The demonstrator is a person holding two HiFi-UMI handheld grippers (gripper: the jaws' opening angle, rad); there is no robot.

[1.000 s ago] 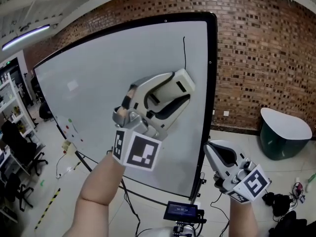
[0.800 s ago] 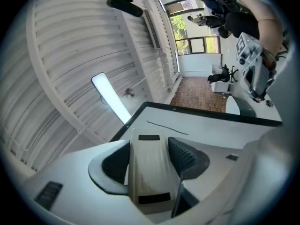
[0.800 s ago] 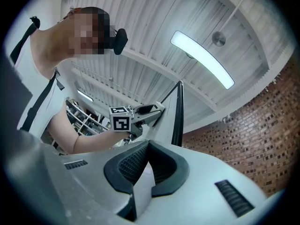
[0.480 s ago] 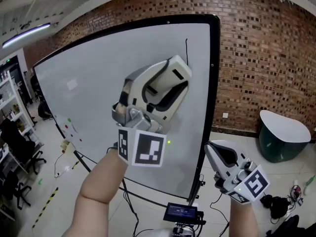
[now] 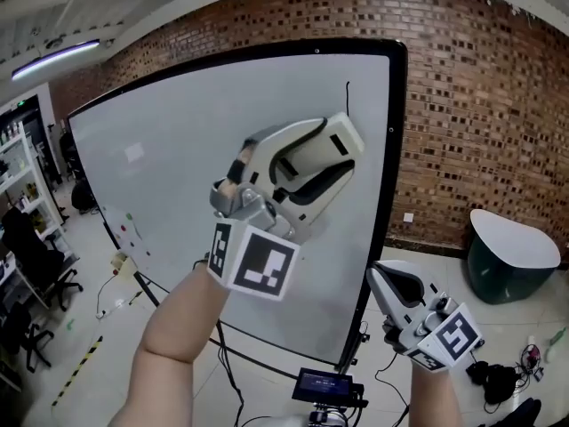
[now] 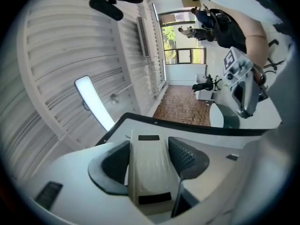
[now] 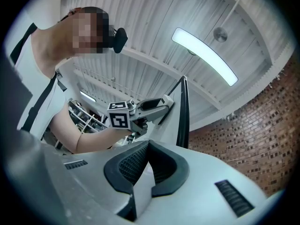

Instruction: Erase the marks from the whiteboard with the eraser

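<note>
In the head view, the left claw point(image 5: 347, 151) is raised in front of the whiteboard point(image 5: 178, 176) and clamped on the cream eraser point(image 5: 307, 160), which sits lengthwise between its jaws with its far end up against the white surface. It is in the board's right-hand part, near the black frame. A thin black line point(image 5: 348, 100) runs upright on the board just above the claw's tip. The right claw point(image 5: 388, 278) hangs low and well apart from the board's face, below its lower right corner, with its jaws together and nothing in them. Behind stands a brick wall point(image 5: 480, 105). In the left gripper view, the left claw point(image 6: 149, 149) has both dark pads pressed on the sides of the eraser point(image 6: 147, 172), a cream block with a black strip at either end. The eraser fills the gap and reaches to the whiteboard point(image 6: 197, 135) ahead, and the right claw point(image 6: 243, 95) shows farther off. In the right gripper view, the right claw point(image 7: 146, 151) has its pads meeting and holds nothing. Beyond it, the left claw point(image 7: 161, 104) lies against the whiteboard point(image 7: 184, 111), seen edge-on, under a ceiling light point(image 7: 204, 55).
</note>
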